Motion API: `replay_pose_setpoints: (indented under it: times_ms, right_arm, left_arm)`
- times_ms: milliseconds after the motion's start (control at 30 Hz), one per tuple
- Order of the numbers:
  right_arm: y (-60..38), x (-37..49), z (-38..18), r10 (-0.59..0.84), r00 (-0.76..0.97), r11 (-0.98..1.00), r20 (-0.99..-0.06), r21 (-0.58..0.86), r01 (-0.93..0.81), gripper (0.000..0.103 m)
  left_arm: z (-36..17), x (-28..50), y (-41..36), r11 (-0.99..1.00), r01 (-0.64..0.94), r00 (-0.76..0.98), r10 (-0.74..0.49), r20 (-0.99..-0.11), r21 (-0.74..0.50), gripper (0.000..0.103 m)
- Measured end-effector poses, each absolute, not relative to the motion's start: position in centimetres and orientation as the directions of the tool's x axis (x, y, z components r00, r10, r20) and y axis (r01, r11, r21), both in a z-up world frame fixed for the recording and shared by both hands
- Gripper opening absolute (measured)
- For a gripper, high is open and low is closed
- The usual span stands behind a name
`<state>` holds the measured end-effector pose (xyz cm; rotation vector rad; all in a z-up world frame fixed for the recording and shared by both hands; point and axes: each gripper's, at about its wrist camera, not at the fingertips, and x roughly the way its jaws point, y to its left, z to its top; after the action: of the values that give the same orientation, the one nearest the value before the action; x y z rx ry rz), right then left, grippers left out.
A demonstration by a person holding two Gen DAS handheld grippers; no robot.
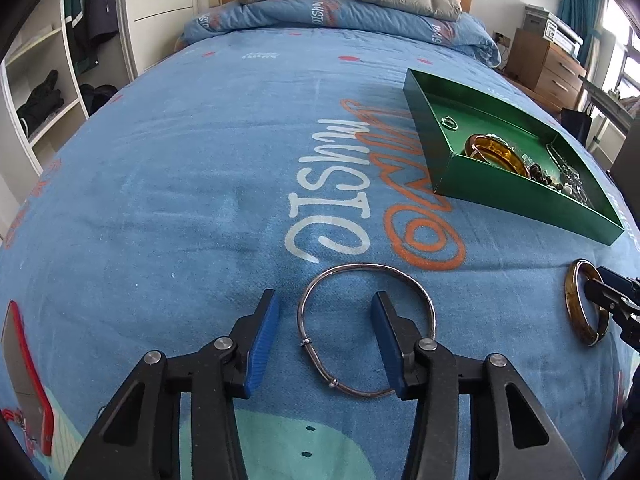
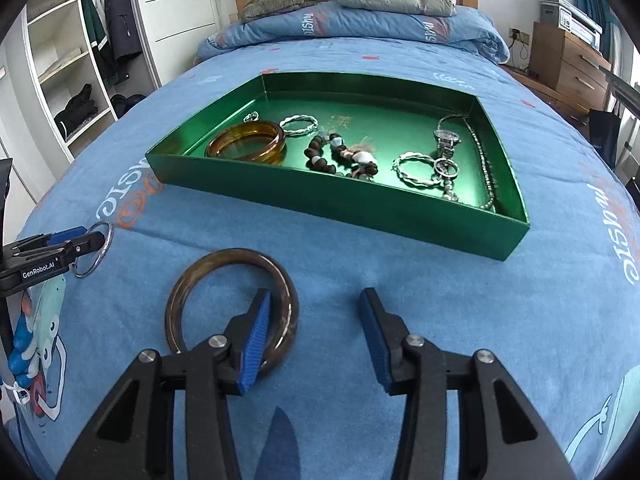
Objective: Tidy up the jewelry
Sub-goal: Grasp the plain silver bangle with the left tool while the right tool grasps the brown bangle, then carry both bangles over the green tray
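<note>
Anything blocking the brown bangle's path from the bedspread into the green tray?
Nothing visible. Brown bangle lies on open bedspread before the green tray; only the tray's low front wall must be cleared. Right hand-held gripper is open, straddling the bangle's rim.

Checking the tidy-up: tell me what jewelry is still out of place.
Two bangles lie on the bedspread, outside the green tray: a silver bangle straddled by the open left gripper, and a brown bangle with one right gripper finger inside it. Nothing looks damaged.
</note>
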<state>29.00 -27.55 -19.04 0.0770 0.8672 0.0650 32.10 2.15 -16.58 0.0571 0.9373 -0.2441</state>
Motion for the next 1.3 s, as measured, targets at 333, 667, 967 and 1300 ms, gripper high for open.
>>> replay_pose_setpoints:
  times_ms: [333,667,967,1300]
  right_arm:
    - [-26.6,29.7,-18.8,0.108,0.638,0.994,-0.762,0.077,-0.076,0.010]
    - [-27.1,26.7,-17.3,0.100,0.683,0.995,-0.723,0.088,-0.052,0.009]
    - [-28.7,21.3,-13.9,0.098,0.733,0.993,-0.673,0.113,-0.029,0.009]
    - [-30.4,15.2,-10.8,0.084,0.773,0.992,-0.629,0.126,-0.005,0.009]
  left_arm:
    - [-16.2,31.3,0.0,0.963,0.268,0.570,-0.171,-0.804,-0.015,0.006]
    - [-14.0,28.3,-1.5,0.962,0.249,0.639,-0.077,-0.765,0.111,0.005]
    - [-10.2,23.4,-4.1,0.946,0.272,0.699,-0.070,-0.712,0.174,0.003]
    - [-6.9,17.6,-6.2,0.930,0.322,0.734,-0.126,-0.668,0.179,0.003]
